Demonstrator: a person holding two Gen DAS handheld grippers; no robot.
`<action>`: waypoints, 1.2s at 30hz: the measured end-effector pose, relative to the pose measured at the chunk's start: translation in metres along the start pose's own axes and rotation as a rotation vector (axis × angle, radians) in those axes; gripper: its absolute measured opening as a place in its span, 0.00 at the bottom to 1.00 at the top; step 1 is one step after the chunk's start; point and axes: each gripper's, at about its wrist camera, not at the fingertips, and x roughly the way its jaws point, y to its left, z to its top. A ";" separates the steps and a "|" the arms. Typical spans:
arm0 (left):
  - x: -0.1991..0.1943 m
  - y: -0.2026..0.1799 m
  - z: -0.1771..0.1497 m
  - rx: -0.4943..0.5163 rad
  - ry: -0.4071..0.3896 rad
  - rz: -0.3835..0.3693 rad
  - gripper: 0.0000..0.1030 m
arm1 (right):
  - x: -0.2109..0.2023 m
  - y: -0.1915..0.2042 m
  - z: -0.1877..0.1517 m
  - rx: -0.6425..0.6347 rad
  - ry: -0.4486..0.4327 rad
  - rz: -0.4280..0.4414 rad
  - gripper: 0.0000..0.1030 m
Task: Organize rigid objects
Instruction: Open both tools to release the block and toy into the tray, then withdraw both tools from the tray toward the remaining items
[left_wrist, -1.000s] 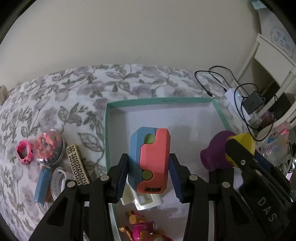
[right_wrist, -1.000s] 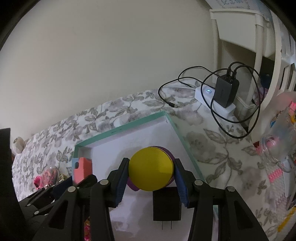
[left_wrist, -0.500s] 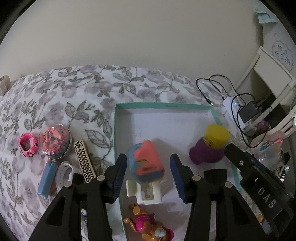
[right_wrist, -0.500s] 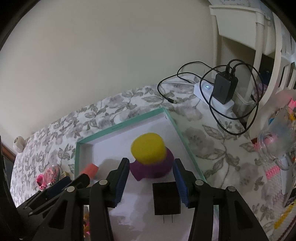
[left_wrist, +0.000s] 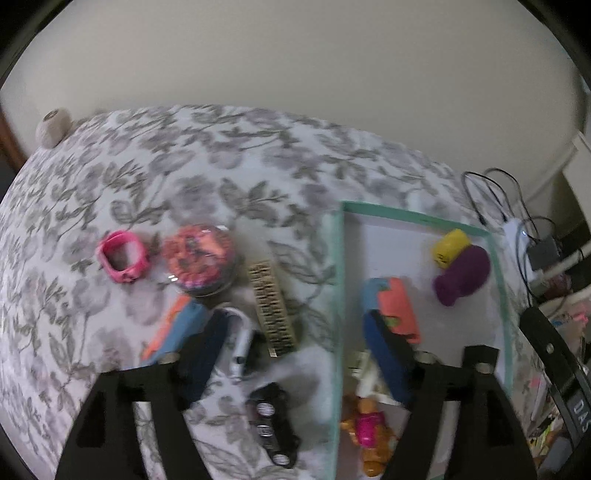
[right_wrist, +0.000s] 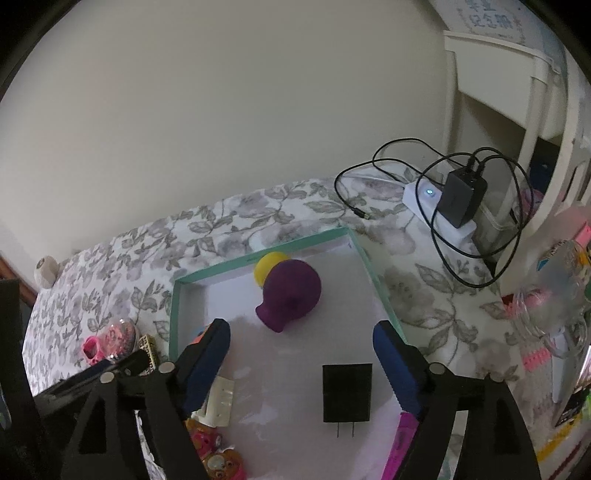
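Both drops done: blue-and-coral block (left_wrist: 391, 310) and purple-and-yellow toy (right_wrist: 290, 293) now lie in the teal box (right_wrist: 380, 291), toy near its far edge. Left gripper (left_wrist: 295, 350) and right gripper (right_wrist: 301, 350) jaws just opened, empty; left has swung toward loose items on the bed (left_wrist: 184, 166).

floral cloth (left_wrist: 207, 166), power strip (right_wrist: 428, 197), black cables (right_wrist: 439, 240)

Left claw (left_wrist: 291, 339) just opened wide, empty, right claw (right_wrist: 301, 360) likewise
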 end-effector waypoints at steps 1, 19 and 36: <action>0.000 0.004 0.000 -0.010 0.000 0.002 0.83 | 0.001 0.001 -0.001 -0.004 0.001 -0.001 0.86; -0.046 0.044 -0.007 -0.094 -0.034 0.004 0.98 | -0.024 0.033 -0.011 -0.081 0.011 0.002 1.00; -0.092 0.123 -0.020 -0.197 -0.105 0.041 0.98 | -0.081 0.101 -0.013 -0.126 -0.038 0.083 1.00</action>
